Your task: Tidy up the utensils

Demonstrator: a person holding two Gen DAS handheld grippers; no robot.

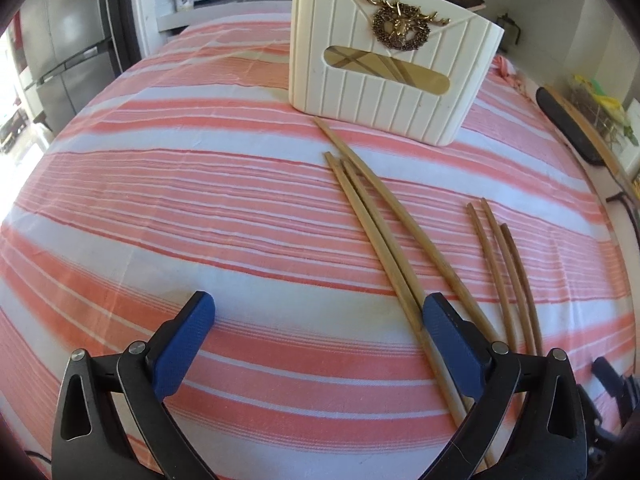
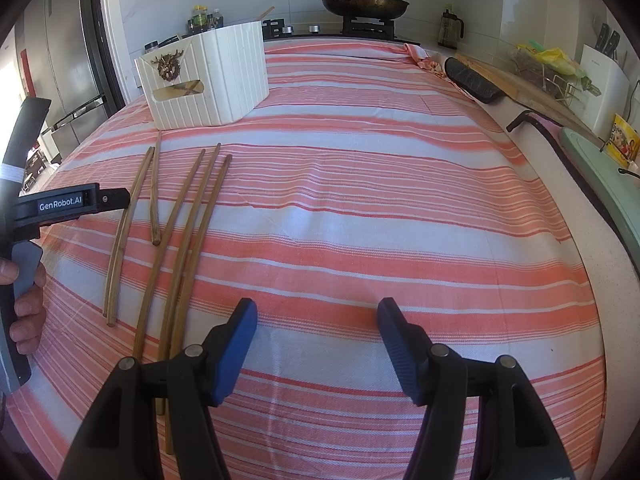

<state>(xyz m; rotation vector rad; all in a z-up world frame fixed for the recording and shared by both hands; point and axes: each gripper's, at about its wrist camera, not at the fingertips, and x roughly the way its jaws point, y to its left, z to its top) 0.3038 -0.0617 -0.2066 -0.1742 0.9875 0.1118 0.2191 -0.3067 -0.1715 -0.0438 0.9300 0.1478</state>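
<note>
Three pale chopsticks (image 1: 380, 240) lie side by side on the striped cloth, pointing toward a cream ribbed holder (image 1: 392, 72) with a gold stag emblem. More chopsticks show through the holder's slot. Three darker chopsticks (image 1: 504, 268) lie to their right. My left gripper (image 1: 319, 302) is open just above the cloth, its right finger (image 1: 452, 344) over the near ends of the pale chopsticks, nothing between the pads. My right gripper (image 2: 318, 308) is open over bare cloth, right of the chopsticks (image 2: 180, 240). The holder (image 2: 208, 80) stands at the far left there.
In the right wrist view, a hand (image 2: 24, 304) holds the left gripper's body (image 2: 60, 204) at the left edge. A lidded pan (image 2: 364, 4) sits on the stove behind. A black pad (image 2: 472, 80) and a cutting board line the counter's right side.
</note>
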